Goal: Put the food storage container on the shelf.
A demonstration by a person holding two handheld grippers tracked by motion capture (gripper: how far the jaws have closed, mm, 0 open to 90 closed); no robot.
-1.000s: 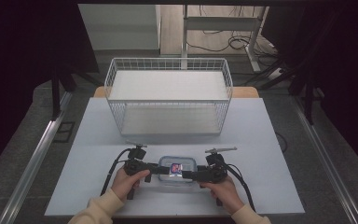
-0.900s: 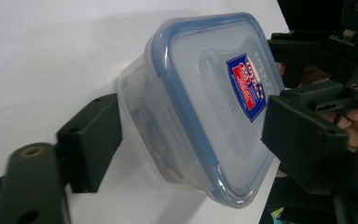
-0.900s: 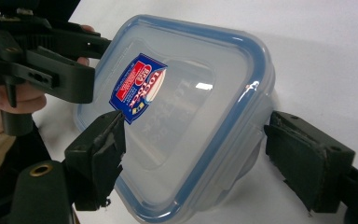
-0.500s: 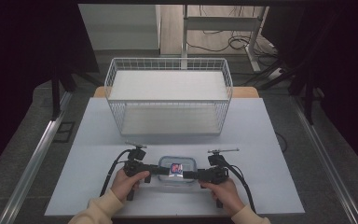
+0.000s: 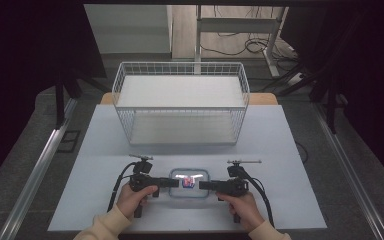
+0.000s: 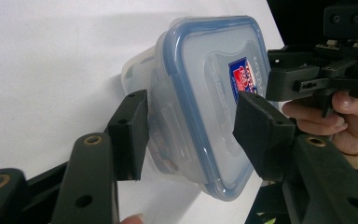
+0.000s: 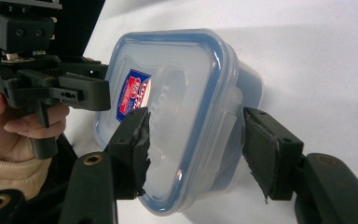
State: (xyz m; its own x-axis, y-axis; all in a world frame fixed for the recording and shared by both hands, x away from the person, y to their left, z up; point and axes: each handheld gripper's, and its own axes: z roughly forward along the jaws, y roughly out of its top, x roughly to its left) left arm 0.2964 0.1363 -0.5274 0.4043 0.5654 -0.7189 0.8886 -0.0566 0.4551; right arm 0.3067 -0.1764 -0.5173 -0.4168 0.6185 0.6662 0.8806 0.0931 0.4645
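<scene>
A clear plastic food container with a blue-rimmed lid and a red and blue sticker lies at the table's near middle. My left gripper is at its left end and my right gripper at its right end. In the left gripper view the jaws have just been closing. One pad now lies on the lid and the other against the end latch. In the right gripper view the jaws have also been closing around the container. One pad touches the lid, and a small gap remains at the other.
A white wire basket stands across the back middle of the white table. Each gripper trails a black cable toward the near edge. Dark floor and metal rails flank the table on both sides.
</scene>
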